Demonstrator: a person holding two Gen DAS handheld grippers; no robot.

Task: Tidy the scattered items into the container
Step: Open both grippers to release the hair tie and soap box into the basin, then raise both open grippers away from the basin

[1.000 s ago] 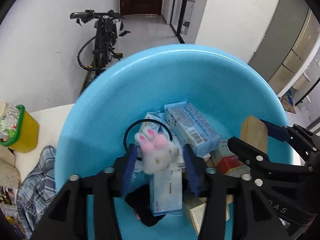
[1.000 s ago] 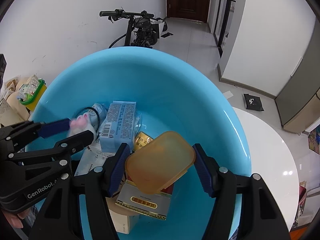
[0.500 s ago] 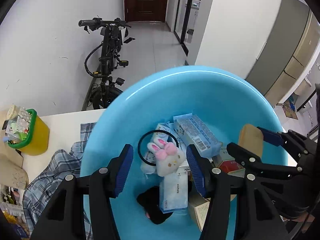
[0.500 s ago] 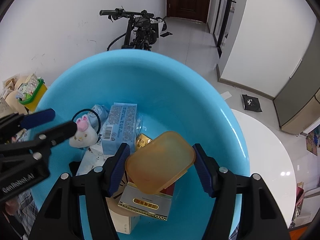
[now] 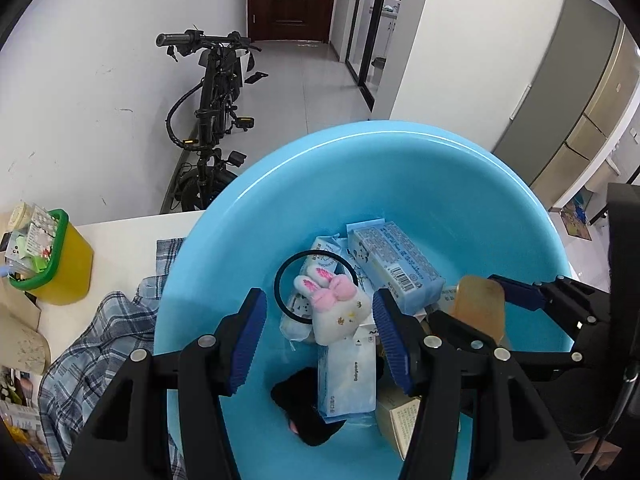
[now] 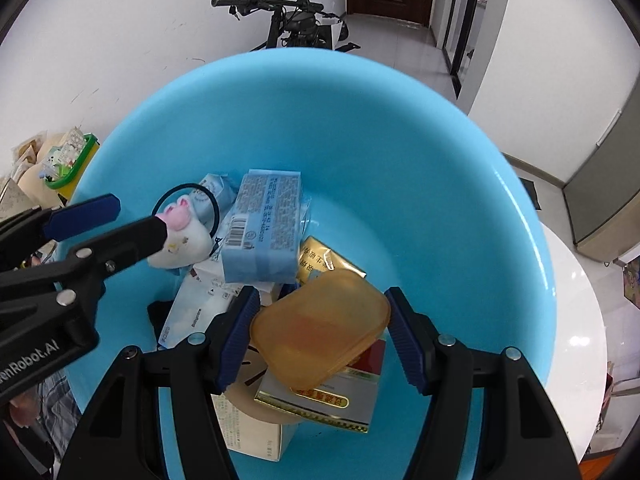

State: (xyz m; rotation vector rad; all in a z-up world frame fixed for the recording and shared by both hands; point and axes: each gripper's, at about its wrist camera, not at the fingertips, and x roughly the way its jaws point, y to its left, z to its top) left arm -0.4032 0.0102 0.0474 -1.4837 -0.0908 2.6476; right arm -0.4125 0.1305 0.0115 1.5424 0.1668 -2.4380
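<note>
Reading "Babycare" — tissue pack (image 5: 347,376), blue basin (image 5: 400,184)

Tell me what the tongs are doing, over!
Left tongs open over the bunny toy. Right tongs shut on the orange lid above the blue basin. Nothing blocking.

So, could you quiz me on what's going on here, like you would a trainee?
1. Which gripper grips the amber case? A) left B) right C) neither
2. True or false: the bunny lies outside the basin.
3. What is the black loop by the bunny?

Key:
1. B: the right gripper is clamped on it.
2. False: it lies inside the basin, between the fingers of the open left gripper, which do not touch it.
3. A hair tie.
</note>
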